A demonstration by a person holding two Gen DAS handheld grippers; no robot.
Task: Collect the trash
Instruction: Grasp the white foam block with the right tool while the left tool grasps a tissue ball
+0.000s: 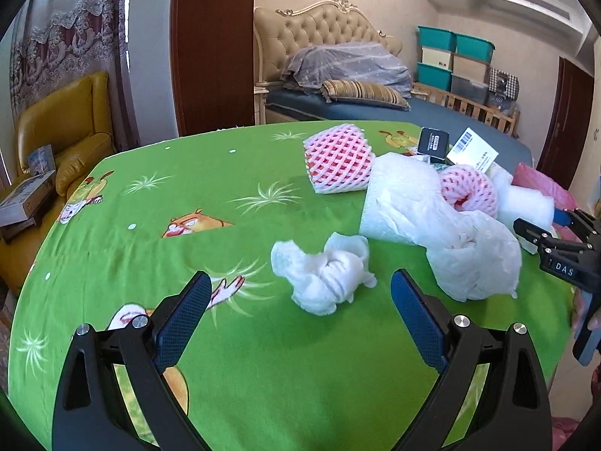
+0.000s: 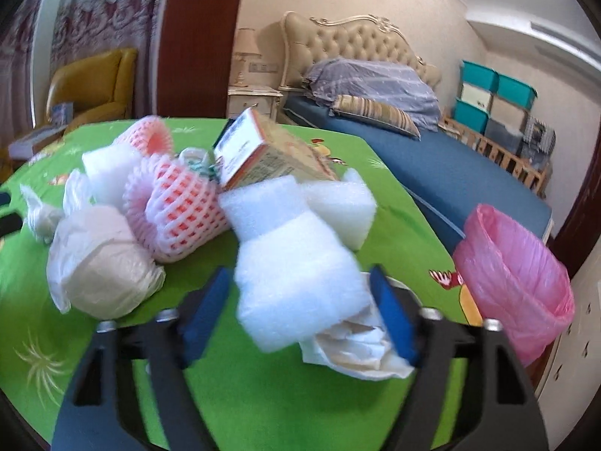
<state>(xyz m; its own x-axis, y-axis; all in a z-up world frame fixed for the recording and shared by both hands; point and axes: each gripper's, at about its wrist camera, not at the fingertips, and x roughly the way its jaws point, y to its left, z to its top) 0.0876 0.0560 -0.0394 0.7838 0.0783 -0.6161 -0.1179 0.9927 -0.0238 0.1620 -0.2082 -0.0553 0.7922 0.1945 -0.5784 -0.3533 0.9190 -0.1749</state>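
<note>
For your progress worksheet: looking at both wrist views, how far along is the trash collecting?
Done: nothing visibly; the pink bag shows no trash inside.
In hand: the right gripper has its jaws around a white foam piece; grip unconfirmed.
Left: crumpled tissue ahead of the open left gripper, foam nets, carton.

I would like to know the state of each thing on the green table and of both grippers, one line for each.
left gripper: open, empty, facing the crumpled tissue.
right gripper: fingers around the white foam roll; contact unclear.
pink bag: mouth open, at table edge.
white plastic bag: bunched, lying flat.
pink net sleeve: on its side.
carton: tilted on the pile.
</note>
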